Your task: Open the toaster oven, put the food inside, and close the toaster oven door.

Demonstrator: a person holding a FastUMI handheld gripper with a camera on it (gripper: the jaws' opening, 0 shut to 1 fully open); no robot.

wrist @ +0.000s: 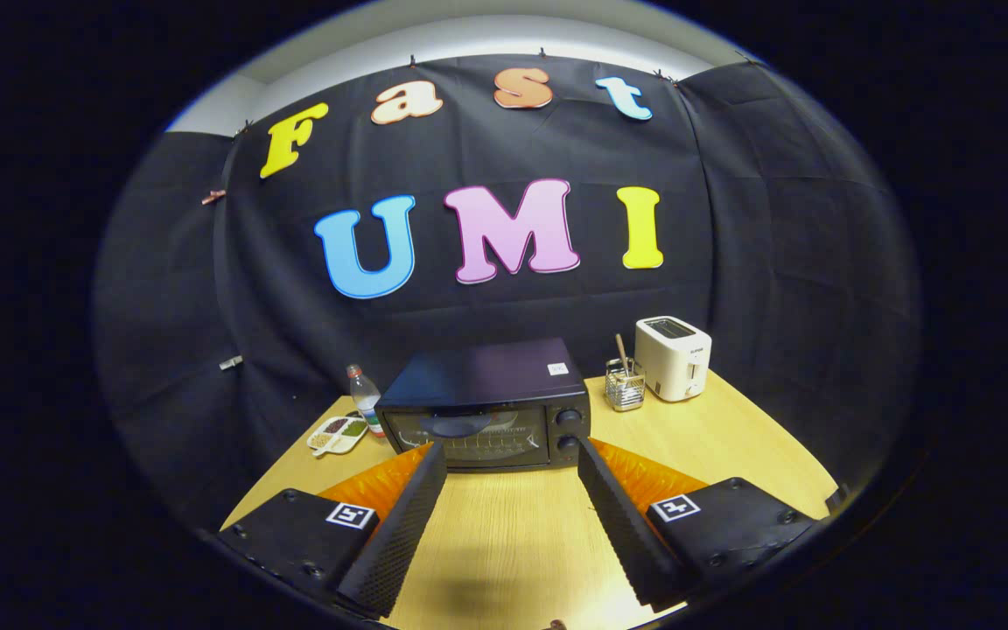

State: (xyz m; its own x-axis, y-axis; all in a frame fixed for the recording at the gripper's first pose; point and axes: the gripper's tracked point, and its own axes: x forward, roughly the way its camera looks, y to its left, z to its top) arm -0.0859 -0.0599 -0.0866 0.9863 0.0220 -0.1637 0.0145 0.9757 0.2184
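Observation:
A black toaster oven (486, 404) stands on the wooden table (504, 534), its glass door shut, with two knobs (568, 430) down its right side. Through the glass I see a rack inside. My gripper (511, 462) hangs over the table in front of the oven, open, with nothing between its fingers. The two black ribbed fingertips (428, 464) point at the oven's lower front corners, a short way off it. A small divided dish of food (337, 435) lies left of the oven.
A clear bottle (365, 399) with a red cap stands by the oven's left side. To the right at the back are a wire holder (625, 385) with a utensil and a white toaster (672, 357). The black cloth wall closes the back.

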